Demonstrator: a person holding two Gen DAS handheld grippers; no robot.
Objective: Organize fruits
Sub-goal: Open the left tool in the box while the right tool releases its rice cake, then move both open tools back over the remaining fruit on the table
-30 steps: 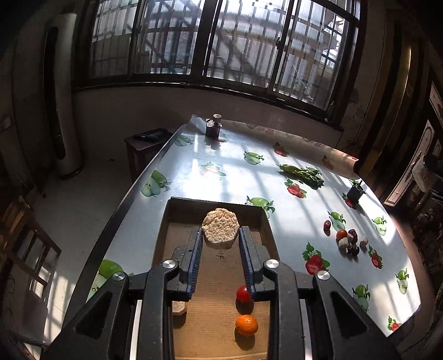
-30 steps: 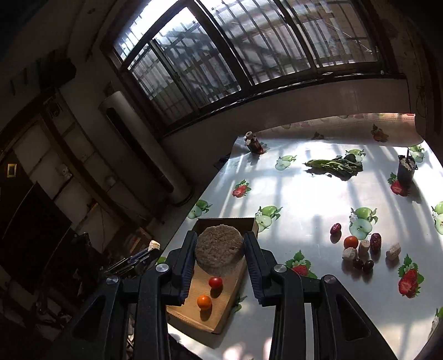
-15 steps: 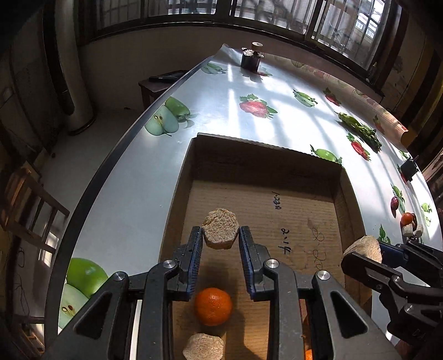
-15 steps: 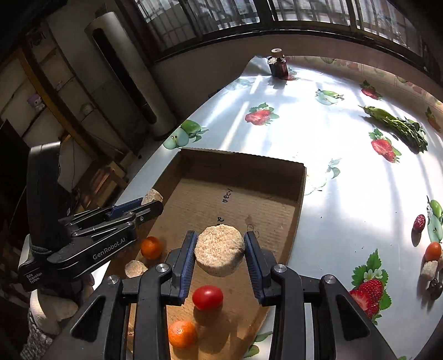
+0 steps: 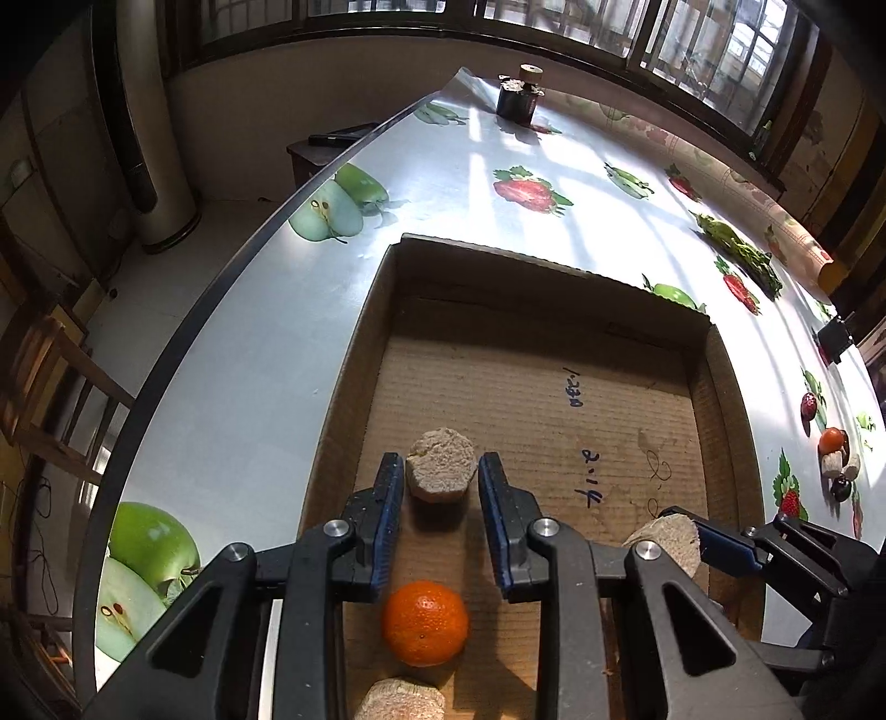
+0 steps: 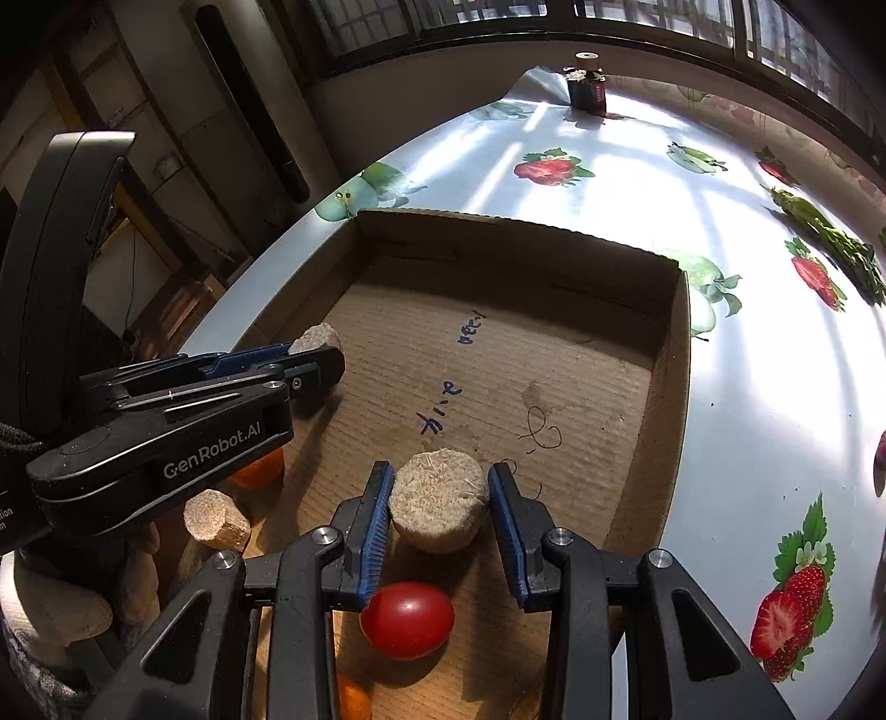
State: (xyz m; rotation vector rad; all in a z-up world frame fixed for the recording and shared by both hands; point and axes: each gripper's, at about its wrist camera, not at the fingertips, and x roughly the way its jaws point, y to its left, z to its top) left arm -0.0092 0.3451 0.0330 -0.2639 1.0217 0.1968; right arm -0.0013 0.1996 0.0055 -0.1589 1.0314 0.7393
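Cardboard box (image 5: pixel 720 387) holds a mandarin (image 5: pixel 425 623) lower centre and a cherry tomato (image 6: pixel 407 619); left gripper (image 5: pixel 441 476) pinches a small tan cork-like chunk (image 5: pixel 441 472); right gripper (image 6: pixel 440 507) pinches a wider tan disc (image 6: pixel 439 507).

Daylight from the barred windows (image 5: pixel 637 33) throws bright glare stripes across the glossy bench (image 5: pixel 554 232); the room at left is dim. Fisheye bending darkens the corners; focus is sharp.
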